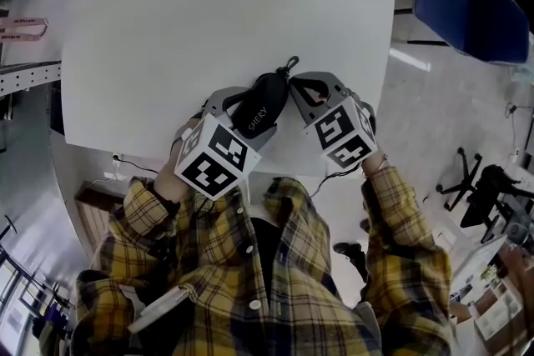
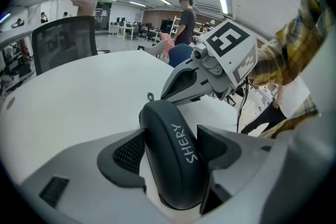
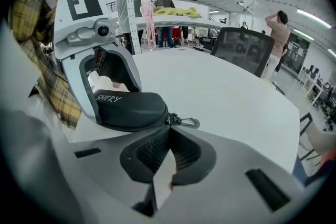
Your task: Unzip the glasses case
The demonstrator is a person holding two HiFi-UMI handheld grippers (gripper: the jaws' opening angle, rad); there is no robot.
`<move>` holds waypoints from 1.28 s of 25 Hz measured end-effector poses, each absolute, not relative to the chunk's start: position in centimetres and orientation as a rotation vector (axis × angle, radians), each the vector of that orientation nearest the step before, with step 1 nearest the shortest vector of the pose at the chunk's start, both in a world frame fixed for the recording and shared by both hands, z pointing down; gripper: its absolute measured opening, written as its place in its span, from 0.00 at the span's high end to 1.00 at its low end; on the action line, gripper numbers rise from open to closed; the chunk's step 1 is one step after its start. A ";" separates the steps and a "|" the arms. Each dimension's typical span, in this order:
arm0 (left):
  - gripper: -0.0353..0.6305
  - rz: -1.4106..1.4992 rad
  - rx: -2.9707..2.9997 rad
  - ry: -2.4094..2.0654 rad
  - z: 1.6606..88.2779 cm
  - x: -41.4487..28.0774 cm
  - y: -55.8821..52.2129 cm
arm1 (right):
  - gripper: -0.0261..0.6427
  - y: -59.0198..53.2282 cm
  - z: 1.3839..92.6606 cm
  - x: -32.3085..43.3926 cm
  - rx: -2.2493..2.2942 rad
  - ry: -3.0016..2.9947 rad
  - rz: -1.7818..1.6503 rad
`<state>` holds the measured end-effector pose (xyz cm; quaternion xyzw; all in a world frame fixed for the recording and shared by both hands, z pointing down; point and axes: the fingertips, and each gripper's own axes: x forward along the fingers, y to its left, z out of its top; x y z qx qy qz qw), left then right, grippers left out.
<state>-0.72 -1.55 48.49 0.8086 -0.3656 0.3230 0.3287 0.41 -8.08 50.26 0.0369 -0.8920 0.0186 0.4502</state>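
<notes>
The left gripper [image 2: 169, 150] is clamped on the glasses case [image 1: 261, 106], one ribbed pad pressed against each long side, about the middle of its length. The case is a dark, rounded pouch with "SHERY" lettered on its upper face. In the head view its long axis runs on a slant, from near the person's left out toward their right. The end with the metal clip [image 3: 187, 122] points away from the body and toward the other tool.

The right gripper [image 3: 168, 128] has its jaws brought together, with the tips meeting right at that clip end, just under the link where the clip hangs. From where I stand I cannot tell whether a zip tab is pinched between them or whether they only touch the case there.

Both tools angle in toward each other, and their marker cubes, left [image 1: 214, 158] and right [image 1: 342, 133], sit nearest the person's yellow plaid sleeves [image 1: 400, 213]. The case sits over the near edge of the white table [image 1: 225, 12], low to it. I cannot tell whether it rests on the top.

A dark mesh office chair [image 3: 244, 50] stands at the far side, and a blue chair [image 1: 467, 12] is off to the right.
</notes>
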 end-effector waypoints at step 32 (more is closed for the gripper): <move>0.47 1.263 2.483 -0.105 48.3 4.7 3.1 | 0.96 -2.0 49.6 9.7 0.194 -2.150 0.100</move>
